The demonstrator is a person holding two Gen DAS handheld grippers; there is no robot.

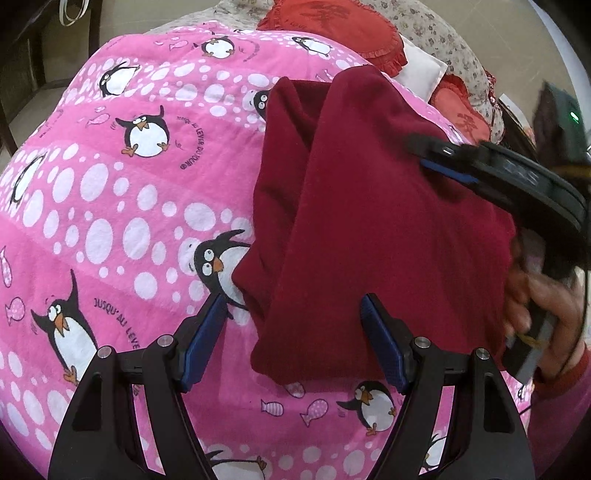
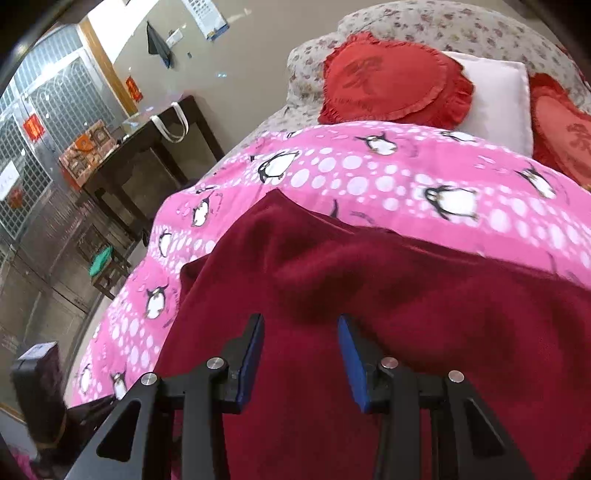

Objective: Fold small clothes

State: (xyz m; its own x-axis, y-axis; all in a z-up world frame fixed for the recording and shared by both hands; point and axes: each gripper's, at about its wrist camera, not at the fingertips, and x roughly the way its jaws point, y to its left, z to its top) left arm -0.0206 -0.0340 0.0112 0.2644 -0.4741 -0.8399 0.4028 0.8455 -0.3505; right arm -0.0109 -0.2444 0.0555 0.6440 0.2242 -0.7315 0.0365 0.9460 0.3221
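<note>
**Dark red garment lying part-folded on the penguin blanket, both grippers free of it**

Through my left wrist camera I see the dark red garment (image 1: 369, 221) spread on the pink penguin blanket (image 1: 110, 206), lying as long overlapping panels that run from near my fingers up toward the pillows. My left gripper (image 1: 295, 339) hangs over its near end with the jaws wide apart; the blue pads (image 1: 207, 332) stand on either side of the lower edge of the cloth and I see neither of them pressing on it. The right gripper (image 1: 443, 162) comes in from the right edge of this view, blurred, over the garment's upper right part. A hand (image 1: 535, 306) in a red cuff holds its handle at the right.

From my right wrist camera the garment (image 2: 369, 295) fills the lower half of the view, with a raised fold ahead of the fingers. My right gripper (image 2: 301, 354) has its jaws part-way apart with nothing clamped between them; only cloth shows below the gap.

Beyond the blanket (image 2: 369, 166) lie two red heart-shaped cushions (image 2: 391, 77), a white pillow (image 2: 495, 92) and a floral bedcover (image 2: 424, 22). A dark wooden table (image 2: 147, 147) stands at the left by a metal grille door (image 2: 33, 147).
</note>
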